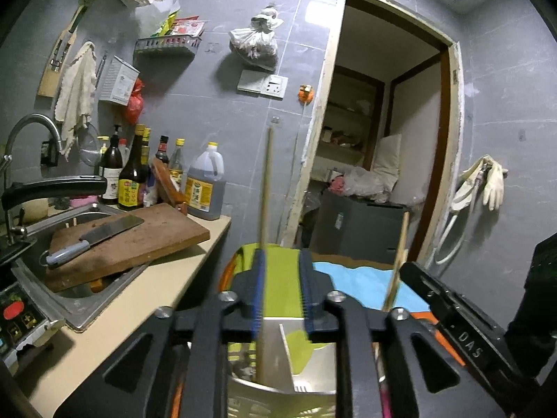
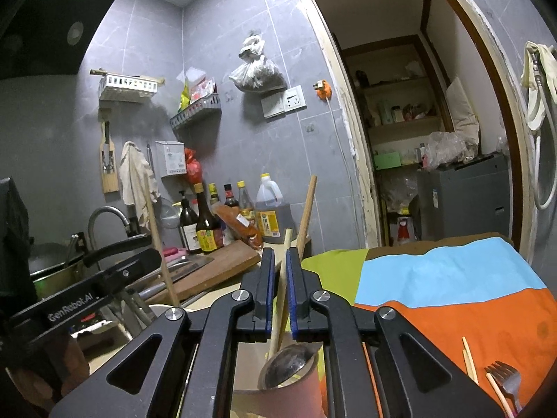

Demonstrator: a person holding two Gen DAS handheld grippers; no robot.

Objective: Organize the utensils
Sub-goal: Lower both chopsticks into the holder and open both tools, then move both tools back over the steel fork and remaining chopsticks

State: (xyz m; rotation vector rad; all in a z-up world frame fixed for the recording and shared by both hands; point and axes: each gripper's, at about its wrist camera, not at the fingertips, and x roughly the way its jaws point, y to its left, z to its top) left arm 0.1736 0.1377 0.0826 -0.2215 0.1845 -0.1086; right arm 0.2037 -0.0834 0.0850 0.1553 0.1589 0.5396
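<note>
light: dim, cool indoor | glare: bright patch on wall tile (image 1: 315,17) upper centre | edges: fisheye bending, dark corners | blur: near foreground soft
</note>
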